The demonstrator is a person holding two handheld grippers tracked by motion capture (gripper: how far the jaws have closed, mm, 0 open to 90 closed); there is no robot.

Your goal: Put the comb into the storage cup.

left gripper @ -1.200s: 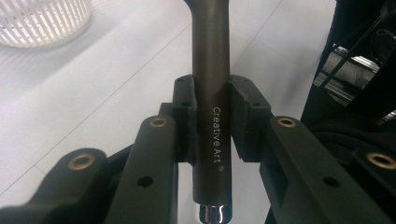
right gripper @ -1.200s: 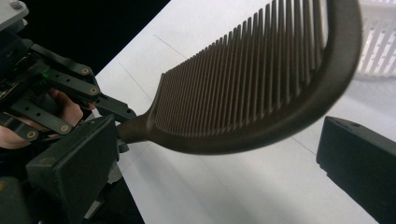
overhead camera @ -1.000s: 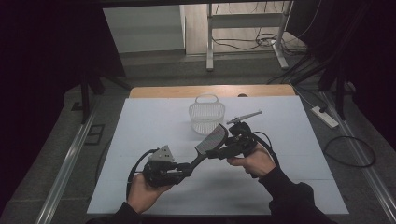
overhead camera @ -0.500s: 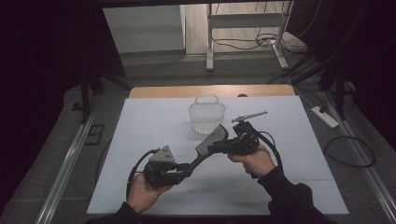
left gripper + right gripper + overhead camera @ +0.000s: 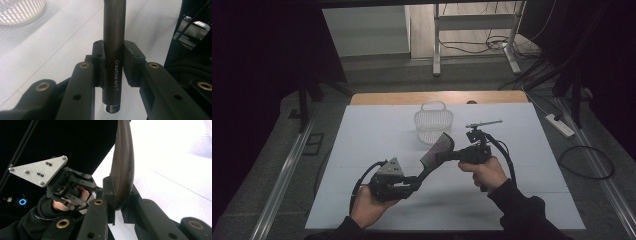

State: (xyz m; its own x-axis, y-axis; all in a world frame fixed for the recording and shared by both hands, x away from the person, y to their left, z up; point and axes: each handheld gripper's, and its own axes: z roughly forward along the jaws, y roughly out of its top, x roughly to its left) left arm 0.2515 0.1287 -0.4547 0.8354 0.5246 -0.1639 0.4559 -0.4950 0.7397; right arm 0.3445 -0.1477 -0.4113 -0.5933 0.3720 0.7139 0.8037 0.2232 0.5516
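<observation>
Since the frame a second earlier, my right gripper (image 5: 447, 156) had been closing its jaws, and they now pinched the paddle head of the hairbrush (image 5: 437, 149), which had dipped slightly toward the table (image 5: 362, 145). My left gripper (image 5: 414, 181) kept its place, its jaws clamped narrow around the brush's dark round handle (image 5: 114, 50), printed "CreativeArt" and tipped with a silver cap. The brush spanned the gap between both tools, with the white slatted basket (image 5: 433, 122) just beyond its head.
</observation>
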